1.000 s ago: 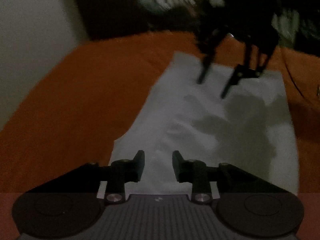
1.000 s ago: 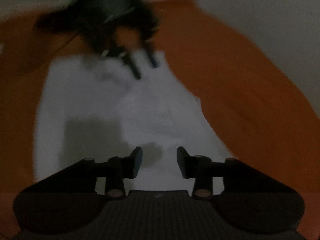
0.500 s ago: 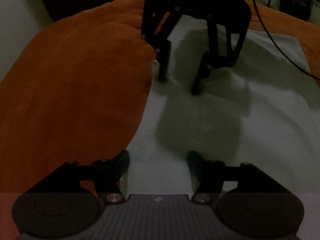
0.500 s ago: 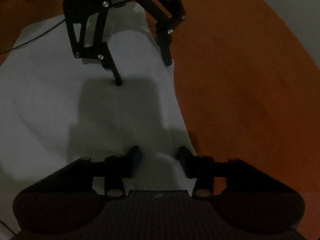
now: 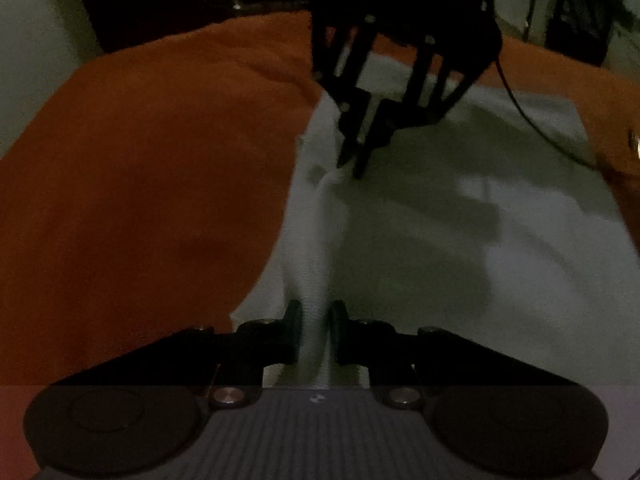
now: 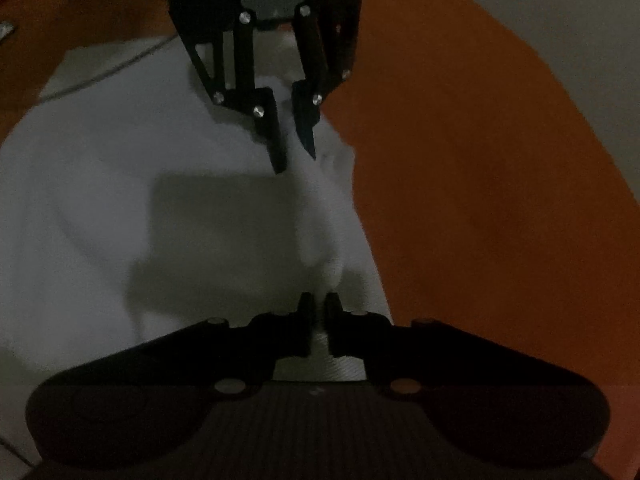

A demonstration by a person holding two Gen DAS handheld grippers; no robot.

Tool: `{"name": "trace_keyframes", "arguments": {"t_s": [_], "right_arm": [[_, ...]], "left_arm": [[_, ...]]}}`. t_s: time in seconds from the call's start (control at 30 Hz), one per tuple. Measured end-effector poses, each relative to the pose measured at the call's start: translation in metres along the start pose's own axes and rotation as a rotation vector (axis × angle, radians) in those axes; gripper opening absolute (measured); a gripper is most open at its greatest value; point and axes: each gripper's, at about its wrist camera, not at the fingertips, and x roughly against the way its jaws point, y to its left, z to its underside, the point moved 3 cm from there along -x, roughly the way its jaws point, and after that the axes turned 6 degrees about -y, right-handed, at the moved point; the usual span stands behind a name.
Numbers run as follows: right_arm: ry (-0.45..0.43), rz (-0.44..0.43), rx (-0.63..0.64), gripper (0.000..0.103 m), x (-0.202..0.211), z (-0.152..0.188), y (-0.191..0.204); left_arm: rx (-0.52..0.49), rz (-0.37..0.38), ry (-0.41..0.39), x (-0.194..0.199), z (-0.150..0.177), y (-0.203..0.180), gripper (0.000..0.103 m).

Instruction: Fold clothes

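Both the left gripper [image 5: 315, 326] and right gripper [image 6: 319, 312] are pinching the cloth [image 5: 460, 248] edge between nearly closed jaws, needing level, together lifting

Between the left gripper [image 5: 315, 322] fingers the pinched ridge of the white garment [image 5: 440, 240] runs down behind the gripper body, so its gripped edge is hidden. Ahead of that gripper, the dim clutter [image 5: 568, 8] beyond the orange cover [image 5: 152, 184] is too dark and blurred to identify (shapes only). In the right wrist view the garment is cut off at the left edge, and the left gripper's top at the upper edge.
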Motion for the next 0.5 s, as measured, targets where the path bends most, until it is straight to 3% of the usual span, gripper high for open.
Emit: {"name": "trace_keyframes", "arguments": {"t_s": [0.1,0.2,0.3,0.37,0.4,0.5], "right_arm": [[-0.047,0.048,-0.005,0.007,0.016,-0.004,0.004],[-0.088,0.111,-0.015,0.007,0.013,-0.008,0.001],[-0.053,0.131,0.02,0.007,-0.005,-0.006,0.01],[-0.026,0.147,0.034,0.007,-0.015,-0.004,0.012],[-0.012,0.153,0.035,0.007,-0.017,-0.003,0.011],[-0.005,0.178,0.007,0.007,-0.033,-0.008,0.009]], "left_arm": [[-0.05,-0.061,0.023,0.0,0.006,-0.012,0.024],[-0.06,-0.074,0.042,-0.005,0.009,-0.022,0.03],[-0.039,-0.076,0.044,-0.01,0.012,-0.027,0.031],[-0.017,-0.06,0.036,-0.014,0.009,-0.025,0.019],[-0.009,-0.058,0.032,-0.018,0.007,-0.025,0.006],[-0.011,-0.09,0.007,-0.015,0.007,-0.034,0.003]]}}
